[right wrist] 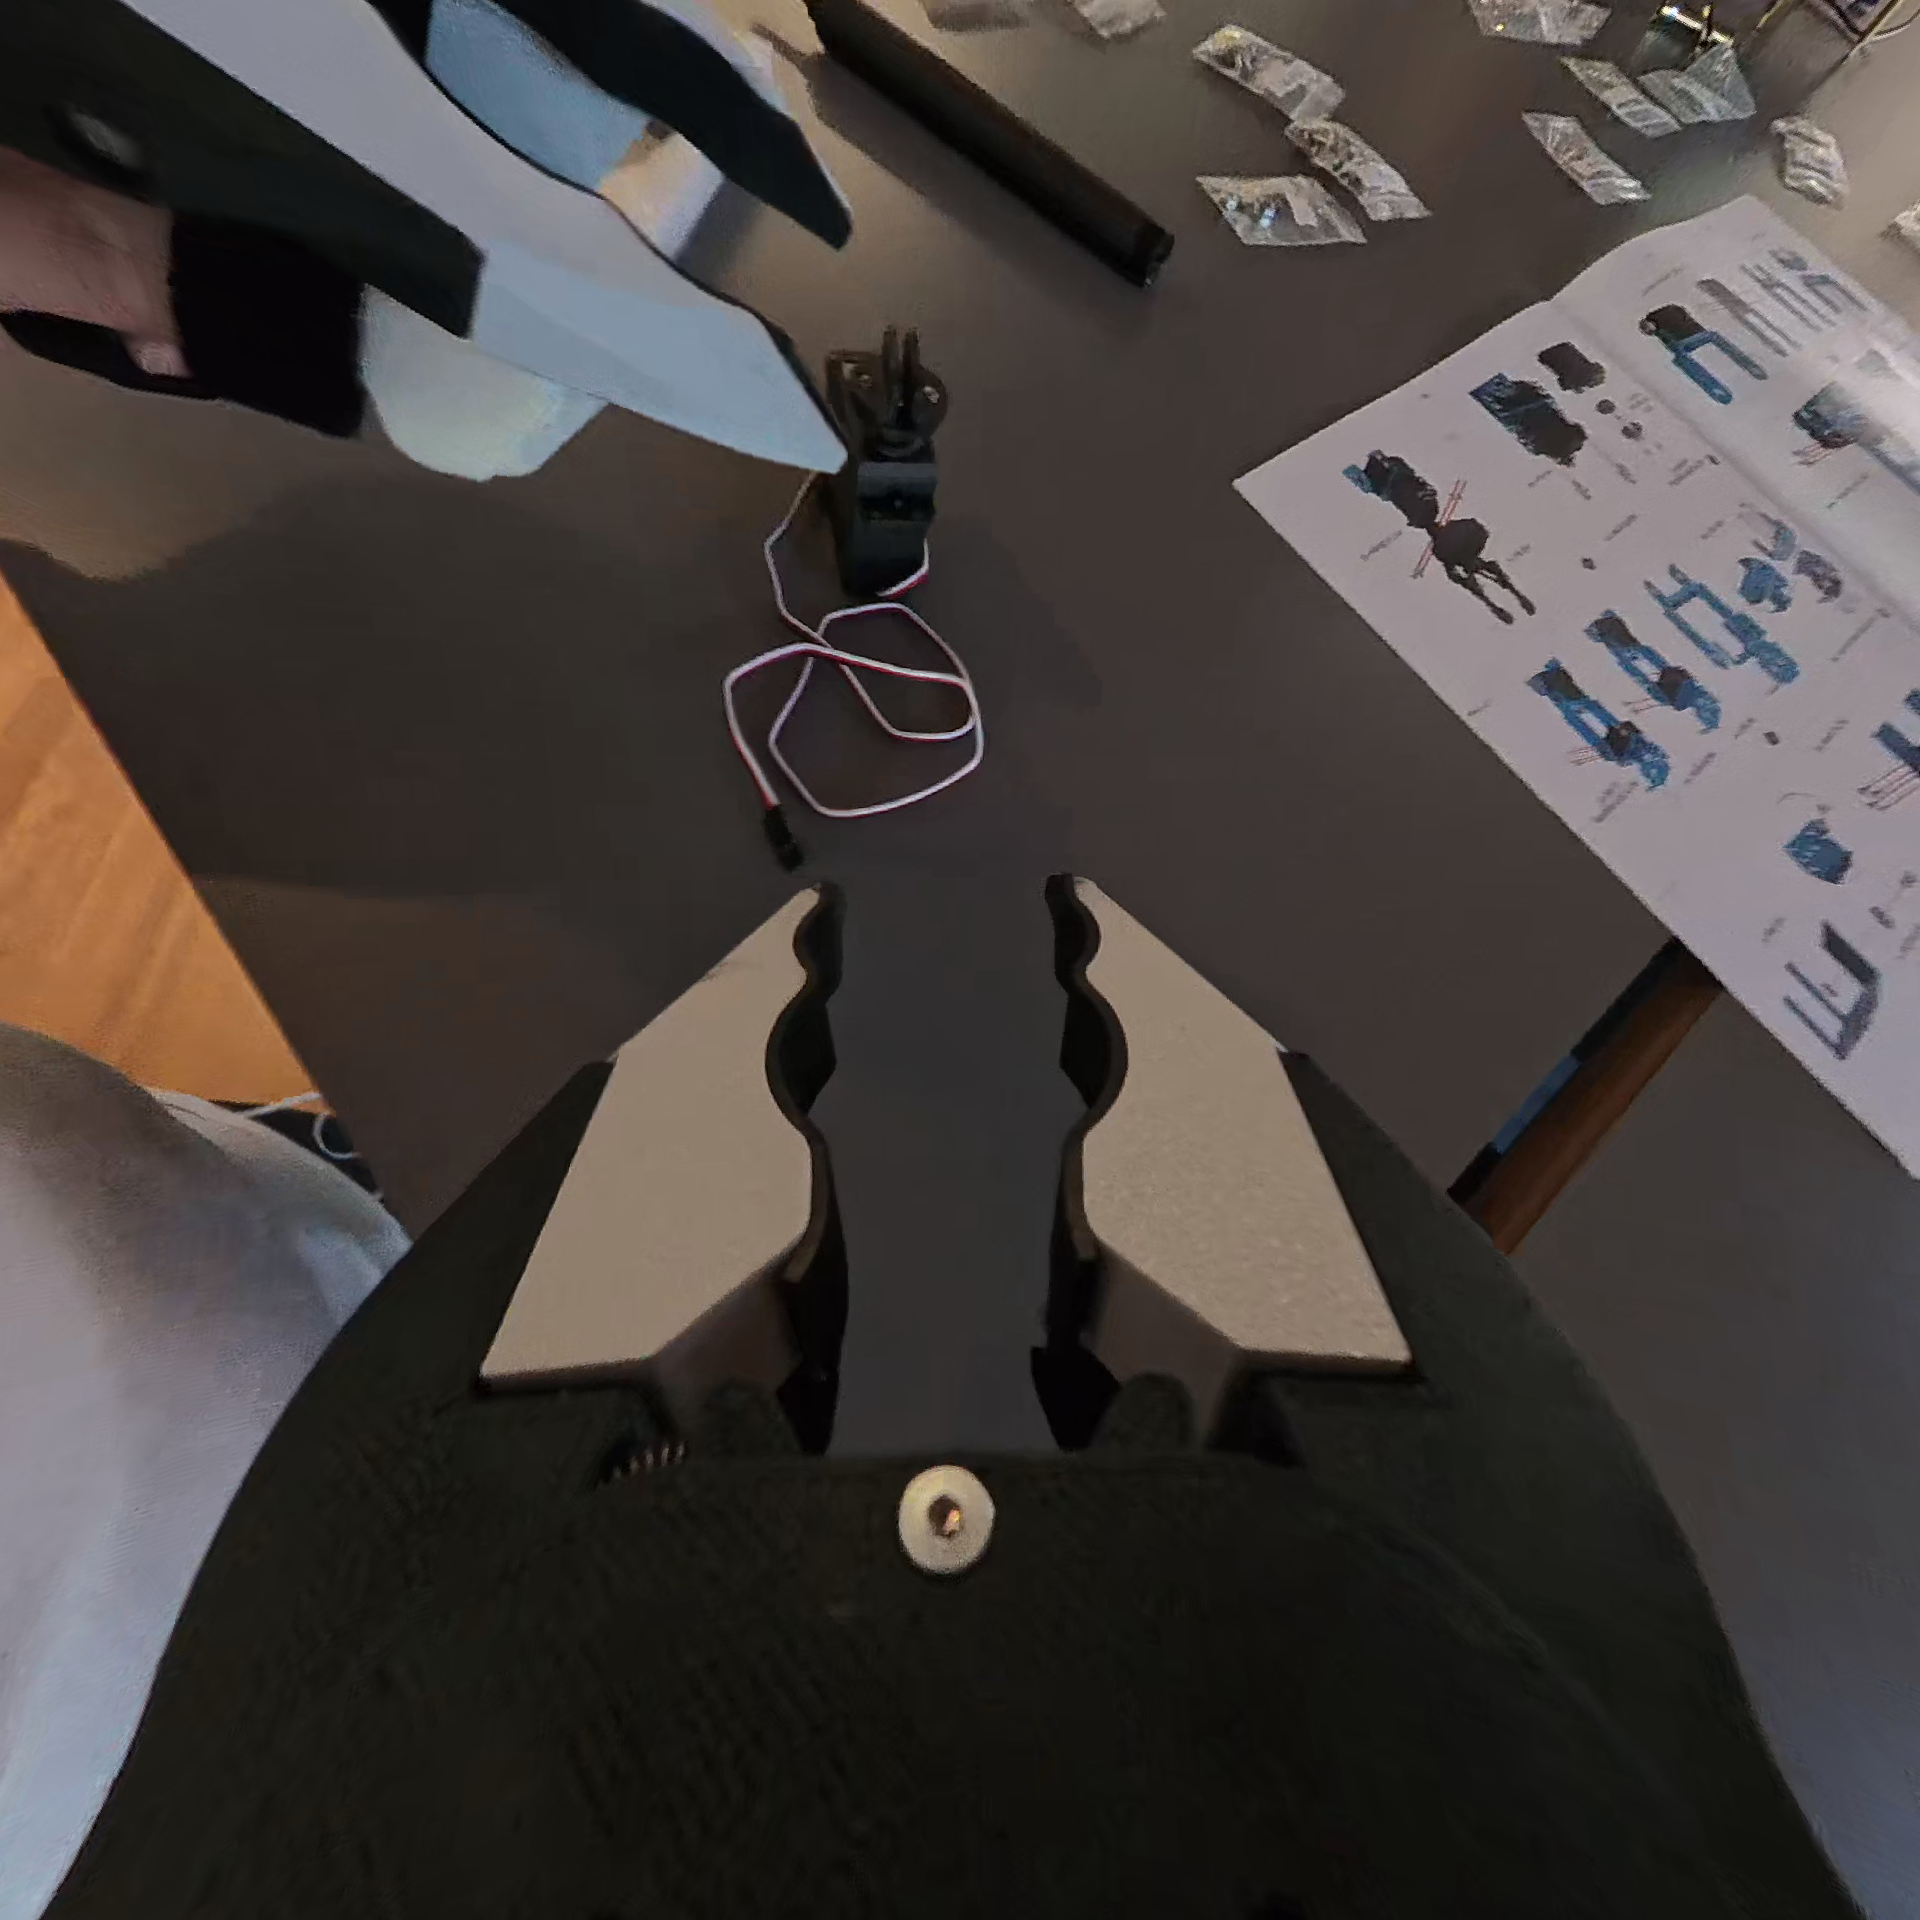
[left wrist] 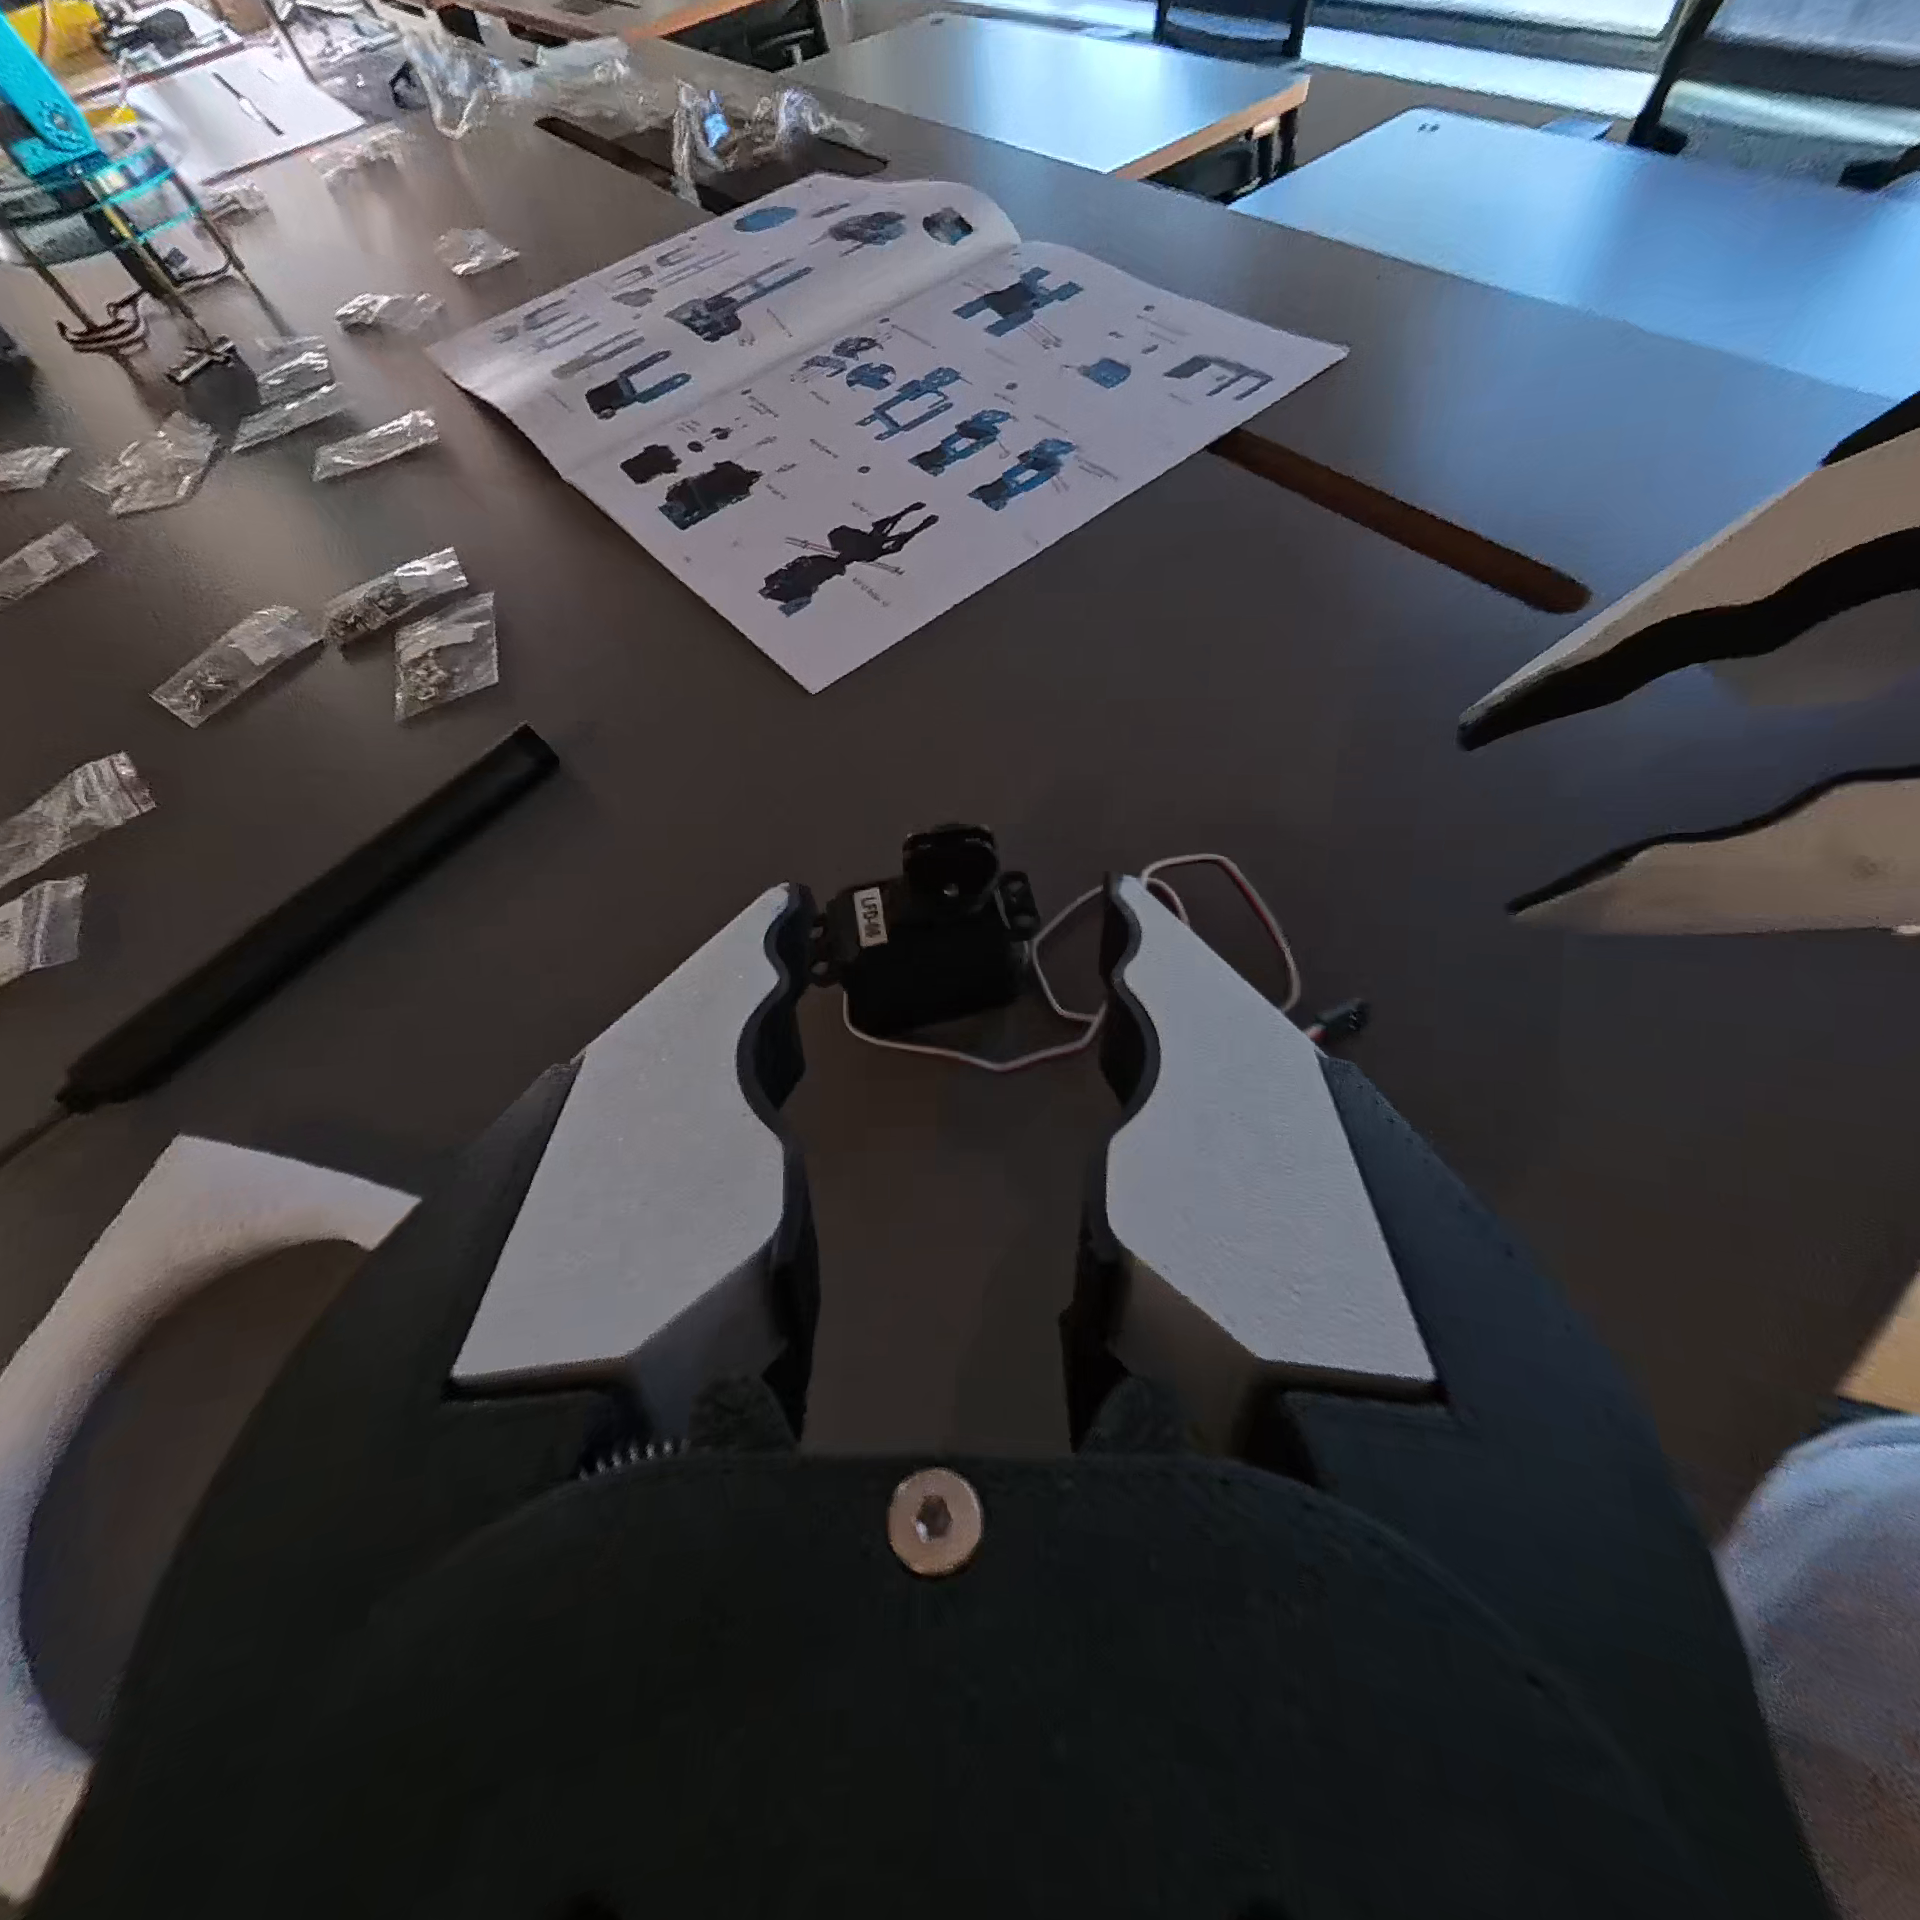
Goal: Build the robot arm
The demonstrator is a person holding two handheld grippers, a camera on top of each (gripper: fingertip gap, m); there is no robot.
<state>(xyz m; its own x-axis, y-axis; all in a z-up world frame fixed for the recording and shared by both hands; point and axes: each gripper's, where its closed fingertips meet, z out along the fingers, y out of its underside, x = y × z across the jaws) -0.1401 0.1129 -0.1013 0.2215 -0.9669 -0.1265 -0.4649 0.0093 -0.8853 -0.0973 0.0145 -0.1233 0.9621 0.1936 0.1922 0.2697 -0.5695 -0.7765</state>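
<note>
Left tool (left wrist: 951, 904): hovering low over the dark table (left wrist: 1351, 644) with its white fingers (left wrist: 1195, 1039) standing apart, flanking a small black servo motor (left wrist: 925, 945) without clamping it; whether the tips are touching it cannot be told.
Servo motor: standing upright on the table at 12 o'clock from the left tool, its horn on top; in the right wrist view it (right wrist: 883, 488) is sitting just beside the left tool's near fingertip.
Servo cable (right wrist: 862, 717): lying in loose white and red loops at 6 o'clock of the servo in the right wrist view, ending in a small black plug (right wrist: 781, 836).
Right tool (right wrist: 940, 904): hanging above bare table, fingers parted and gripping nothing, the plug just ahead at 11 o'clock.
Instruction booklet (left wrist: 883, 405): lying open, at 12 o'clock beyond the servo in the left wrist view.
Parts bags (left wrist: 416, 623): lying scattered at 10 o'clock, small clear packets of hardware.
Black tube (left wrist: 312, 914): lying on the table at 9 o'clock of the servo.
</note>
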